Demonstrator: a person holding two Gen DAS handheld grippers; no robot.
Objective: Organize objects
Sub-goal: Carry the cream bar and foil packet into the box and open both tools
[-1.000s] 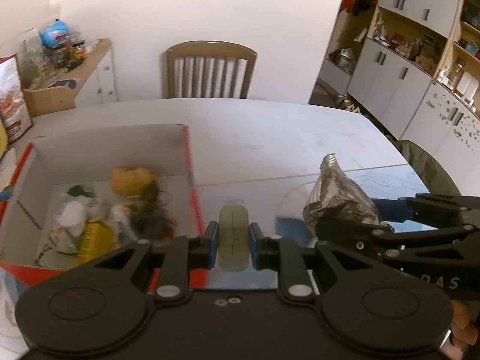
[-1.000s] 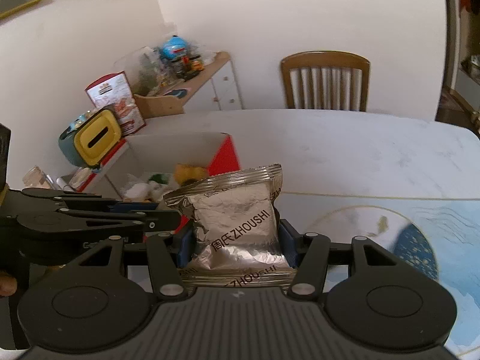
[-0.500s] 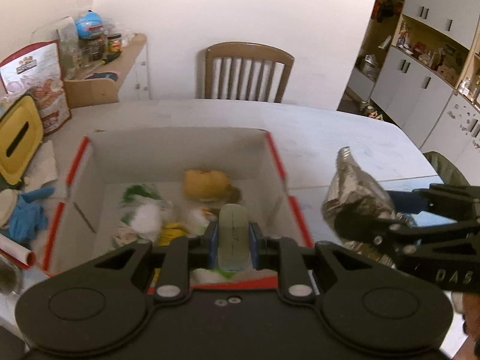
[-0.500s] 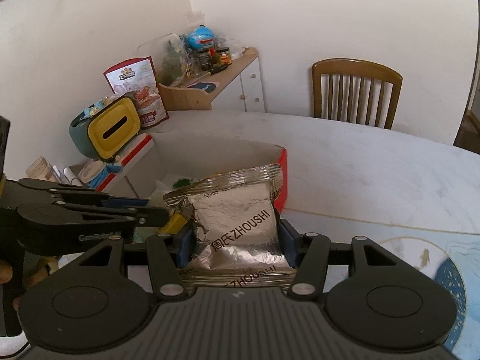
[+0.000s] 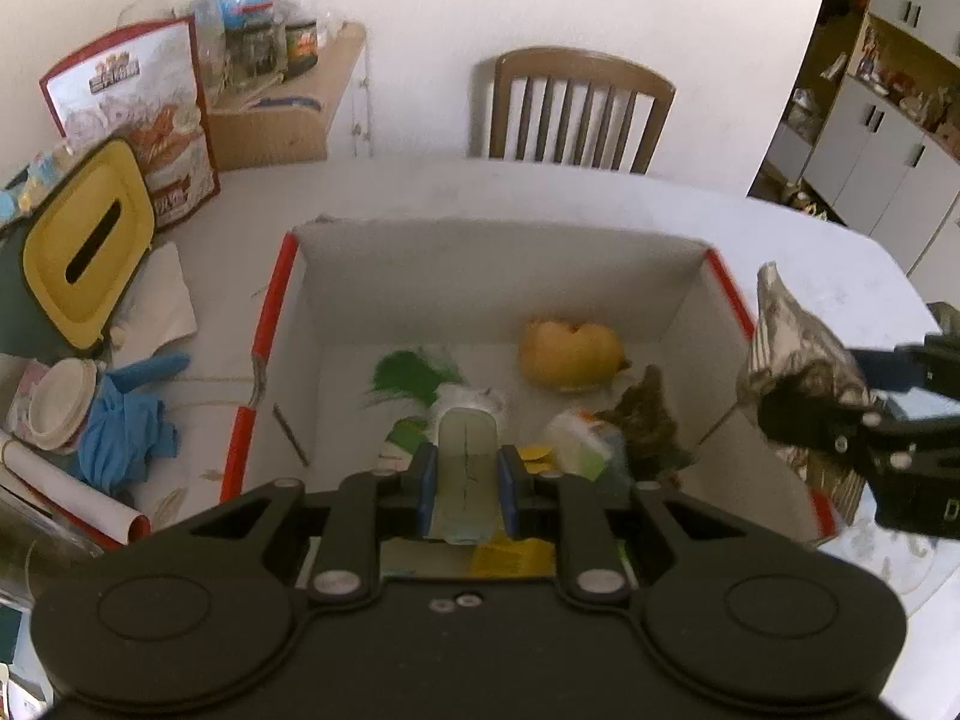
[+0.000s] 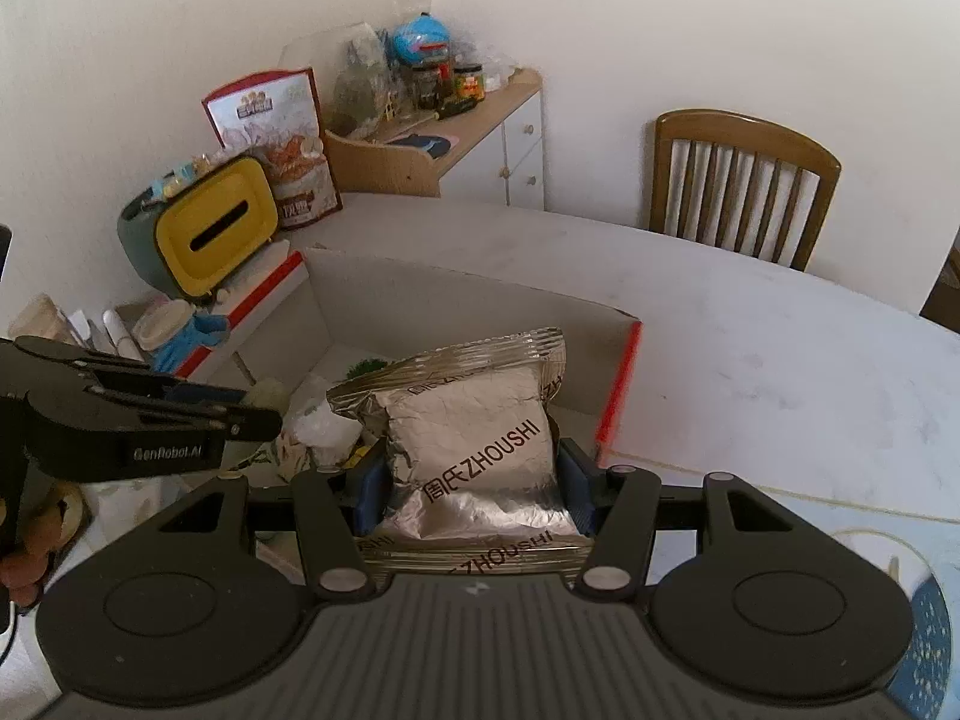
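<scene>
At the far left of the worktop (image 5: 420, 192) stands a yellow-fronted tissue holder (image 5: 84, 252), with blue gloves (image 5: 129, 420) crumpled in front of it and a snack bag (image 5: 144, 120) leaning behind. To their right sits an open cardboard box (image 5: 492, 264) with red-taped edges, holding a yellow bun-like item (image 5: 570, 351), green scraps (image 5: 414, 372) and assorted small packets. The left gripper (image 5: 465, 477) hangs over the near part of the box, its blue pads pinching a pale green, flat-sided object (image 5: 465, 456) upright between them. Further right, the right gripper (image 6: 468, 480) clamps a silver foil packet (image 6: 474, 438) printed ZHOUSHI, held above the box's right-hand wall, the packet's crimped top edge pointing toward the far wall. A wooden chair (image 6: 744, 186) stands beyond the worktop.
</scene>
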